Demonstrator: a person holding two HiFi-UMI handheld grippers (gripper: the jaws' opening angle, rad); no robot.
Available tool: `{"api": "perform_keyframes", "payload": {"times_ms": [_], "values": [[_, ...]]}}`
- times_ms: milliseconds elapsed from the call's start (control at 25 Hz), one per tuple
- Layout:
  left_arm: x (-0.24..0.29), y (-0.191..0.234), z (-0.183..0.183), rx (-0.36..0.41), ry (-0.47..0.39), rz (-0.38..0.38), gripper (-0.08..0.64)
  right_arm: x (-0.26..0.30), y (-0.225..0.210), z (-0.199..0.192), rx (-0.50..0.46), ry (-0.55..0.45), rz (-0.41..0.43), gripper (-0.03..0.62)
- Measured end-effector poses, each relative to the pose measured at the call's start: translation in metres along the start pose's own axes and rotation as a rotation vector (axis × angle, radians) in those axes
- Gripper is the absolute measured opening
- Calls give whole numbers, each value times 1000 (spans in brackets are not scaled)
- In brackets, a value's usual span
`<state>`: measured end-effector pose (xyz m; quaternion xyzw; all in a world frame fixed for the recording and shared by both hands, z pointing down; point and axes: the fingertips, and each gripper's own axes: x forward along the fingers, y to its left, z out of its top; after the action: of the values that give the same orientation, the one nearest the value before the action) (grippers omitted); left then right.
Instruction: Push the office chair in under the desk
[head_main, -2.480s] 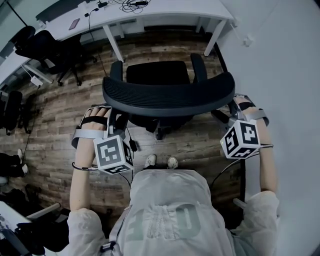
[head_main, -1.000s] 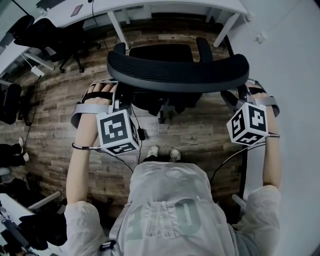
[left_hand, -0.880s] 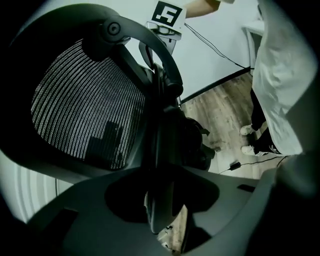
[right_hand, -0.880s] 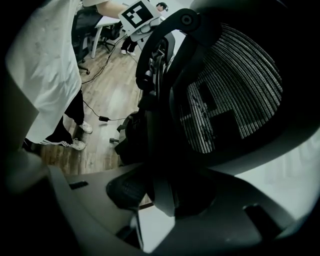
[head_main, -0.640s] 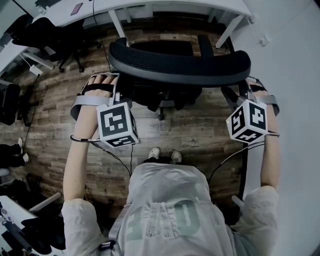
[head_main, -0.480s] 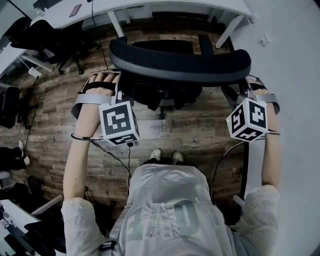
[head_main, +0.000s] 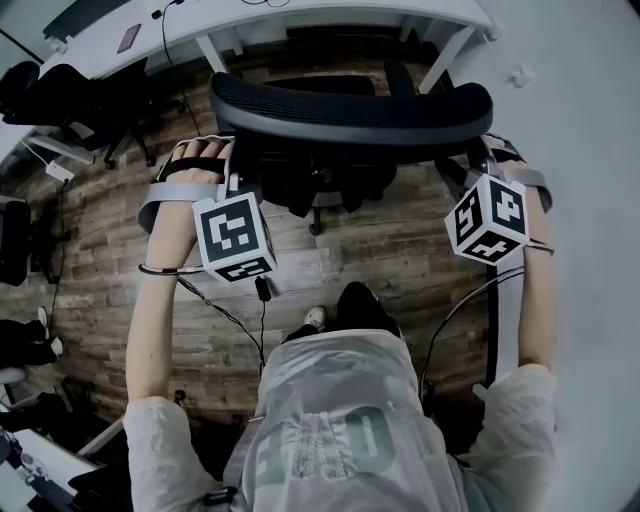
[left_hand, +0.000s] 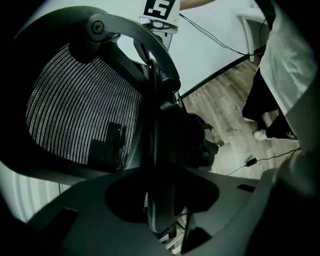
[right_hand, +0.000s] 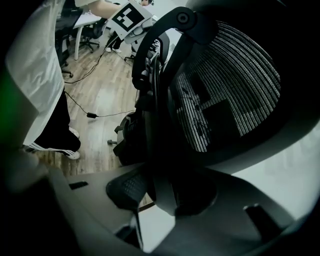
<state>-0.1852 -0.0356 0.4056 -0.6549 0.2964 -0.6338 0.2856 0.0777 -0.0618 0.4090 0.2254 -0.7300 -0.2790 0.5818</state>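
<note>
The black office chair's mesh backrest curves across the top of the head view, its seat reaching to the edge of the white desk. My left gripper is clamped on the backrest's left end and my right gripper on its right end. In the left gripper view the backrest frame runs straight into the left gripper. The right gripper view shows the same frame bar gripped by the right gripper. The fingertips are hidden by the backrest in the head view.
A white wall runs close along the right. Other black chairs stand at the left by a second desk. The desk's legs flank the chair. A cable with a plug lies on the wood floor near the person's foot.
The chair has rolled toward the desk with both grippers still on its backrest. The person has stepped forward behind it.
</note>
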Motion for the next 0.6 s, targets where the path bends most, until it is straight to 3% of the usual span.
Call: {"api": "perform_keyframes", "payload": {"times_ms": [280,600], "values": [[31,24,1,9,13,10,165,26,-25,-7,12,-14,6,140],[86,72,19,-6,16,2,164,74,-84,-35,13,-14,7,141]]}}
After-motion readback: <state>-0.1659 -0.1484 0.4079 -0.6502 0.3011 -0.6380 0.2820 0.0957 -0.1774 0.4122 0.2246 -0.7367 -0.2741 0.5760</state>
